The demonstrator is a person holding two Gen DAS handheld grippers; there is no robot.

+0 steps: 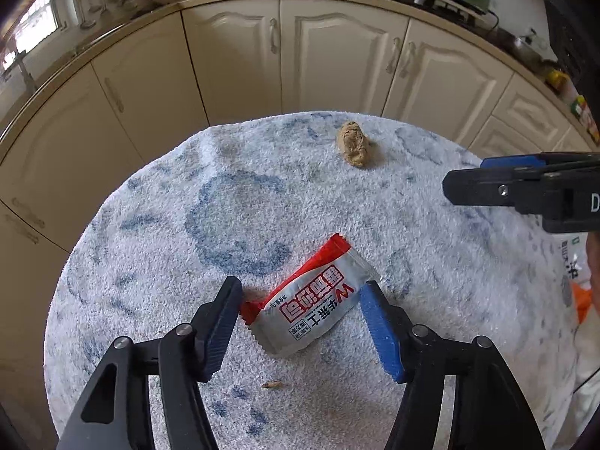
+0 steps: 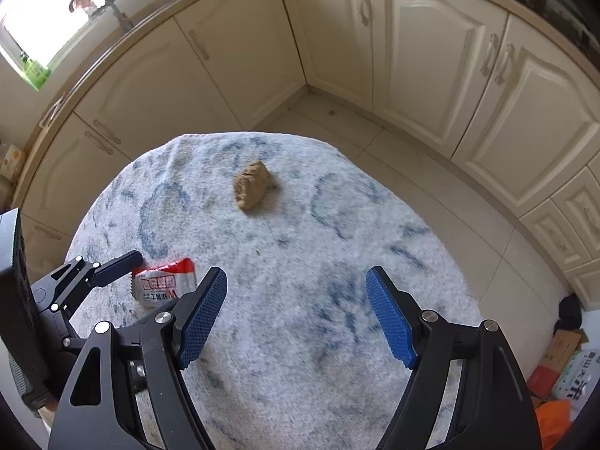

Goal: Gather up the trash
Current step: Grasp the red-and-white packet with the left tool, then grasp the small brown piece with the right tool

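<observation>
Now step: left gripper (image 1: 300,298), jaws spread, straddles the flat red-and-silver foil snack wrapper (image 1: 311,296).
Next: squeeze, lift.
Right gripper (image 2: 296,309): spread, empty.

Cream cabinets (image 2: 423,56), sunlit window (image 2: 56,11)

Towel-covered table (image 1: 150,262): red-white wrapper (image 1: 311,300), brown lump (image 1: 352,144), small crumb (image 1: 272,385), possibly food scrap.

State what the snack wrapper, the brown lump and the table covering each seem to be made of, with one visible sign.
Snack wrapper: glossy plastic film, shiny, crimped ends. Brown lump: probably crumpled paper or dried food; matte, creased. Table covering: terry-like cloth, looped fuzzy pile.
</observation>
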